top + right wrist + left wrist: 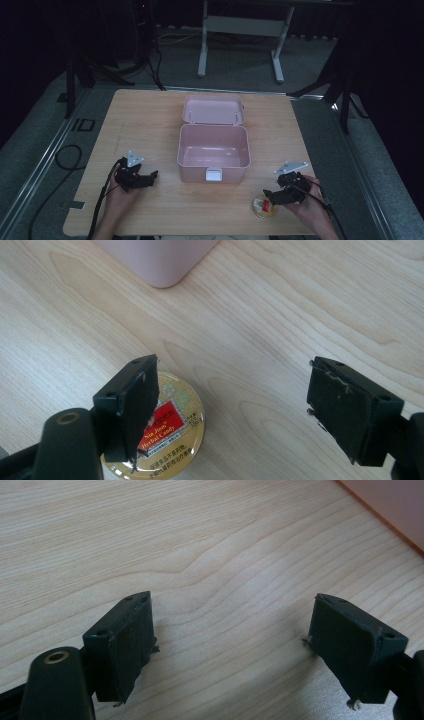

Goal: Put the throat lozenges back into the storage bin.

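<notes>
Candy tin (167, 432) lies flat on the table (150, 120), front right of the open pink box (214, 152). Your right gripper (276, 196) is nearest, jaws spread, but the tin sits under its left jaw, not between. Left gripper (235, 647) gapes over bare wood.

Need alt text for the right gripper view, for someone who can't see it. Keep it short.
The right gripper hangs open just above a wooden table, one jaw partly covering a round gold candy tin with a red label. A rounded corner of the pink box sits at the top edge.
</notes>
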A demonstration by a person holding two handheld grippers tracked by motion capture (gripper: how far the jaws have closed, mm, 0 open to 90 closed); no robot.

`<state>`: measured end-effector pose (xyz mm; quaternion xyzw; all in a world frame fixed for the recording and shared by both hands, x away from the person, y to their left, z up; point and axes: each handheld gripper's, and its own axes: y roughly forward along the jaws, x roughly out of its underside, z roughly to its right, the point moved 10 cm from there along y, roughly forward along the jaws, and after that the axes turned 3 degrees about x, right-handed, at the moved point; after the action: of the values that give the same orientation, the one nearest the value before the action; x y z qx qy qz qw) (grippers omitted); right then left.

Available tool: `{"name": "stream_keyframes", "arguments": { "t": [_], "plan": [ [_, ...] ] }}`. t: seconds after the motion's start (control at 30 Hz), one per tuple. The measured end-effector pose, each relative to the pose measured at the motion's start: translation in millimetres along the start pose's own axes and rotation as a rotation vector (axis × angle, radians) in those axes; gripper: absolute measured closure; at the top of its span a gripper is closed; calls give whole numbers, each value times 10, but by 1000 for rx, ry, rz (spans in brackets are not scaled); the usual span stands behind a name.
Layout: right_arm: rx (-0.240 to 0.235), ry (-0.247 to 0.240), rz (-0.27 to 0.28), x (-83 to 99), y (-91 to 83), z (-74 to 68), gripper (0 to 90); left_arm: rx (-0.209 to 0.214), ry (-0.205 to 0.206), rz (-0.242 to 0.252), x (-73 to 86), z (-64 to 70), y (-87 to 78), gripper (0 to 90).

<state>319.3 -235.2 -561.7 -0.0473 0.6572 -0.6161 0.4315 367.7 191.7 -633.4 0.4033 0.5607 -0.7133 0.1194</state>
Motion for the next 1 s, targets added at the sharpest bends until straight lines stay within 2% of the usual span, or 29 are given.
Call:
{"name": "stream_keyframes", "arguments": {
  "t": [0.3, 0.6, 0.73, 1.0],
  "plan": [
    [-7, -15, -24, 23, 20, -42, 180, 0, 0, 1, 0, 0, 0, 189],
    [-28, -32, -55, 42, 36, -142, 130, 0, 0, 0, 0, 0, 0, 189],
    [-35, -64, -77, 47, 63, -194, 119, 1, 0, 1, 1, 0, 0, 189],
    [-75, -67, -108, 73, 113, -297, 118, 1, 0, 0, 3, 1, -2, 189]
  ]
}}
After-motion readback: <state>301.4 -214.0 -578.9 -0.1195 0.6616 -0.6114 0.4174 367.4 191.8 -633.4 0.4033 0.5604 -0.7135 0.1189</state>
